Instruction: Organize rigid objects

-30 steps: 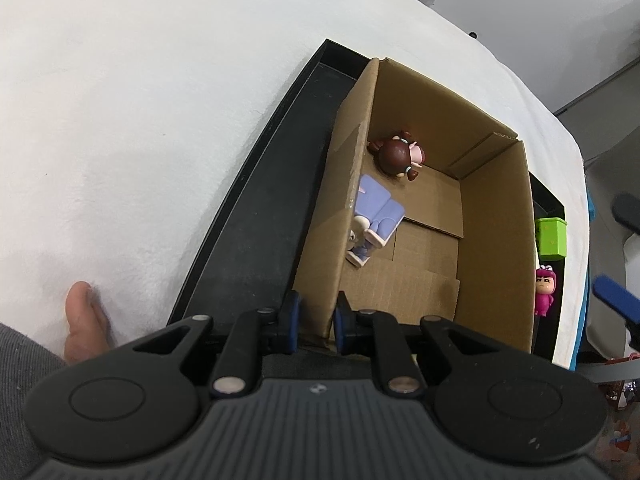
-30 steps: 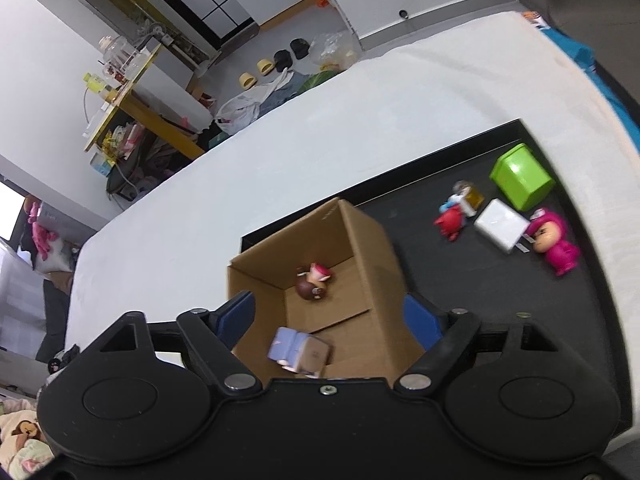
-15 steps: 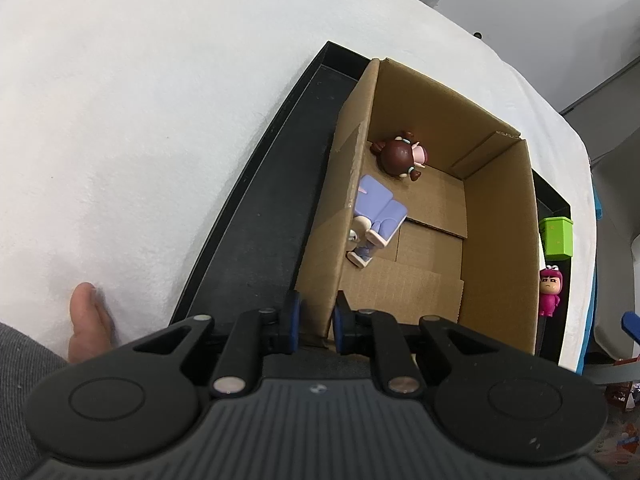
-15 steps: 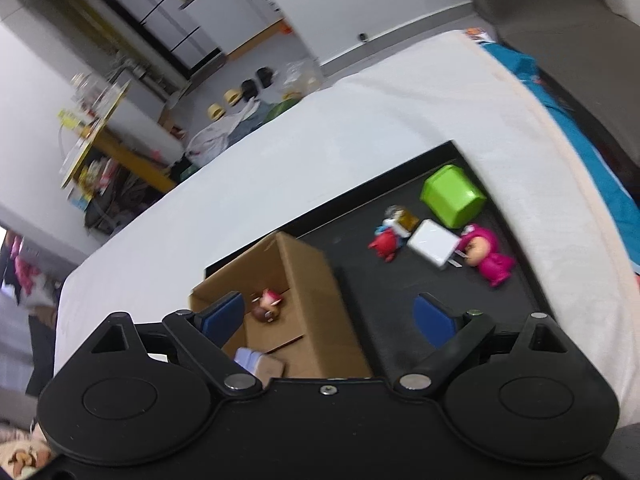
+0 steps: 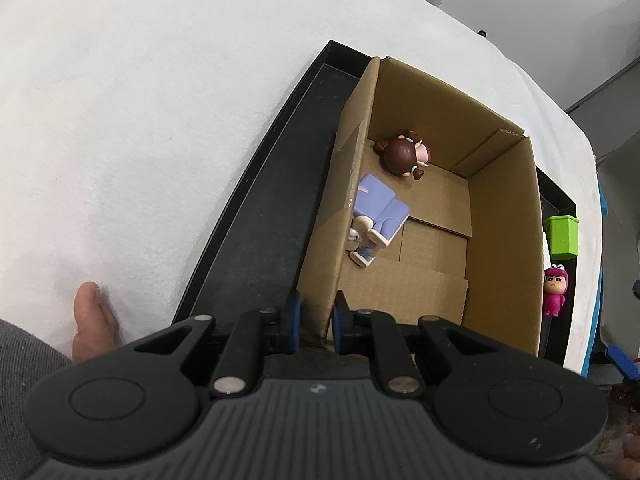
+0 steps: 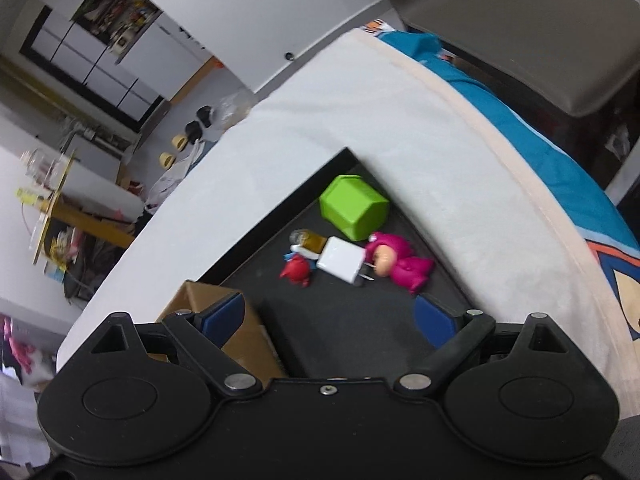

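The left gripper (image 5: pixel 316 320) is pointed steeply down and is clamped on the near wall of the cardboard box (image 5: pixel 504 240). The right gripper (image 6: pixel 328 318) is held wide open over the black tray (image 6: pixel 344 320), with toys near its far corner.

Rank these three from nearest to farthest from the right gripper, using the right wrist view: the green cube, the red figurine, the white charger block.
Measured from the open right gripper:
1. red figurine, on the black tray, nearest the fingers, left of the group.
2. white charger block, just beyond, middle of the group.
3. green cube, farthest, in the tray's far corner.
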`<state>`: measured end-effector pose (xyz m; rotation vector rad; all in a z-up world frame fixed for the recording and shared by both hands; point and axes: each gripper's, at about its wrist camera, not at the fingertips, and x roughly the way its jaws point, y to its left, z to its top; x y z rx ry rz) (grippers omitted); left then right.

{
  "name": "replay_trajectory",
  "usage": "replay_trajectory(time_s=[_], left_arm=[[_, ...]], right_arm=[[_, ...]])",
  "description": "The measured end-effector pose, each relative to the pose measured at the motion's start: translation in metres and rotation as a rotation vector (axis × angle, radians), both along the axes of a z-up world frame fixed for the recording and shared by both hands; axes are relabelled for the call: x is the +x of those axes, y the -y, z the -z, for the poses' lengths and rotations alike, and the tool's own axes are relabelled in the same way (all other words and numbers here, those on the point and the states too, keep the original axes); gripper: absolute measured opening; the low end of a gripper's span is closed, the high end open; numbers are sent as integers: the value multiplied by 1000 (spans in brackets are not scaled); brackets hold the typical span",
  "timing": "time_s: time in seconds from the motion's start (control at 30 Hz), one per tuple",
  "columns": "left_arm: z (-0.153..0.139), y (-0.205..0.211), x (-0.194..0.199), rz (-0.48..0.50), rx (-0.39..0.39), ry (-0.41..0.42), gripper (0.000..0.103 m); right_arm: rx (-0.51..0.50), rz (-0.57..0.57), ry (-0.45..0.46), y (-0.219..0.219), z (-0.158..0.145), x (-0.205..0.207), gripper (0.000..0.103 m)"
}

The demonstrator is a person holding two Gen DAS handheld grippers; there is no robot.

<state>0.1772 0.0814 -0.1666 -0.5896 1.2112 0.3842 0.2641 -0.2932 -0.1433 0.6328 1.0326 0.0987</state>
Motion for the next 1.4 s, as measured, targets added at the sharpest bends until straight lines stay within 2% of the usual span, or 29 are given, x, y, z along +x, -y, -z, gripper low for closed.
replay_trajectory(time_s=[0.17, 0.37, 0.7, 1.1, 1.4], left_arm=[[0, 0, 0, -3, 3, -1, 14], [1, -1, 0, -8, -5, -3, 14], [2, 1, 3, -24, -2, -23, 14], [3, -1, 3, -34, -11, -31, 14], [3, 0, 4, -30, -5, -30, 14]], right_arm=[[62, 49, -12, 14, 16, 2, 91], [172, 147, -71, 29, 47, 8, 89], [255, 259, -123, 34, 77, 17, 89], [221, 410, -223, 26, 104, 34, 87], [124, 392, -219, 11, 106, 53, 88]])
